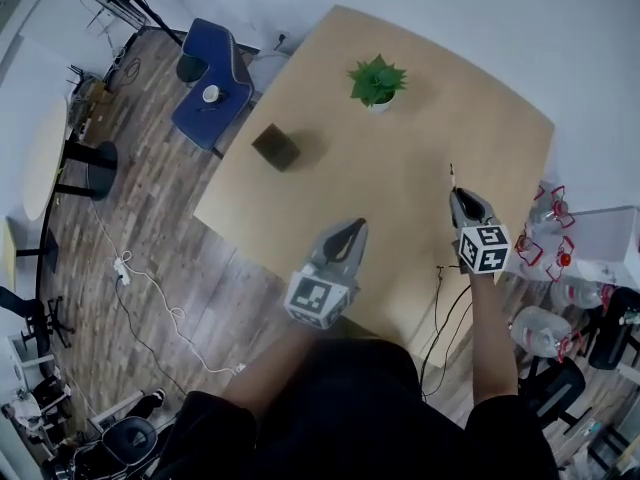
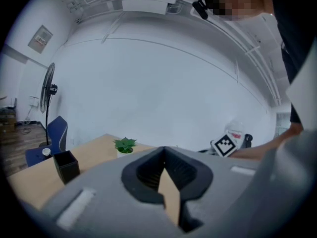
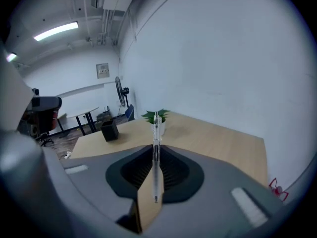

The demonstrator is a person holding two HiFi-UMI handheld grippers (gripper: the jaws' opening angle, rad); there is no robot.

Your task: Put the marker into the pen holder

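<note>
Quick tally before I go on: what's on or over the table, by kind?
Black square pen holder: 1
Green potted plant in white pot: 1
Clear-barrelled marker, clamped in the right gripper: 1
Grey two-jaw grippers, left gripper and right gripper: 2
Total: 5

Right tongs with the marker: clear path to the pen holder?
Probably yes. Only bare table lies between the right tongs, shut on the marker, and the pen holder. The plant stands farther back, and the left tongs hang nearer the person, off that line.
</note>
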